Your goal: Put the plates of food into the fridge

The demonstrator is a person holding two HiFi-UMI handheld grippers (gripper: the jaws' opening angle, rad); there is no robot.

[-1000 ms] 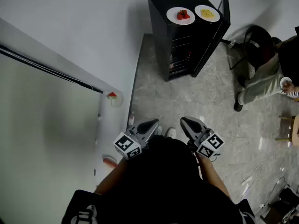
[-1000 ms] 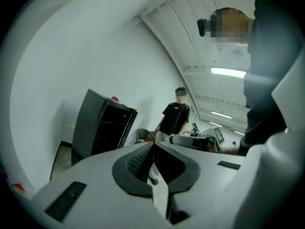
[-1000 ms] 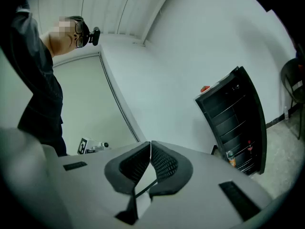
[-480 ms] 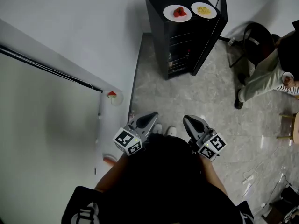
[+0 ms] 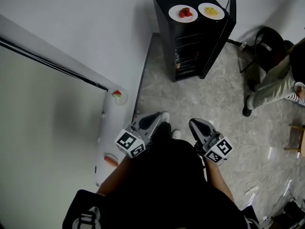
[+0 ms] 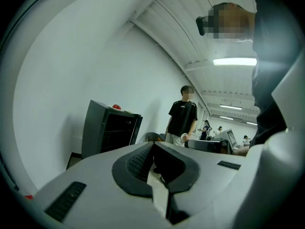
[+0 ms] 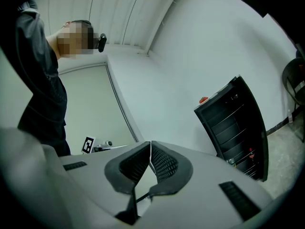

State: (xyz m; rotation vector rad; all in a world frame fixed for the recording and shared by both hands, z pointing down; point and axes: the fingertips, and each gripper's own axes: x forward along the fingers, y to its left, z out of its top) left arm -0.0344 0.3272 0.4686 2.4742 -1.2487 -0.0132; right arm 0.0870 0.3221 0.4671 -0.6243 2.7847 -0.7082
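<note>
The black fridge point(image 5: 188, 42) stands against the far wall with its door point(image 5: 225, 30) swung open to the right. On its top sit a white plate of red food point(image 5: 183, 13) and a white plate of yellow food point(image 5: 211, 11). My left gripper point(image 5: 155, 118) and right gripper point(image 5: 194, 124) are held close to my body, well short of the fridge, both shut and holding nothing. The left gripper point(image 6: 153, 144) points toward the fridge point(image 6: 107, 130). In the right gripper view the right gripper point(image 7: 150, 144) has the fridge point(image 7: 233, 123) off to its right.
A white ledge point(image 5: 112, 128) along the left carries a small dish with red food point(image 5: 117, 95) and another dish point(image 5: 110, 160). A seated person point(image 5: 276, 80) and a black chair point(image 5: 267, 42) are right of the fridge. Cables point(image 5: 257, 180) lie on the floor at the lower right.
Both grippers have drifted slightly forward toward the fridge and stay shut. The head view has shifted a little, and a foot now shows ahead of the left gripper.
</note>
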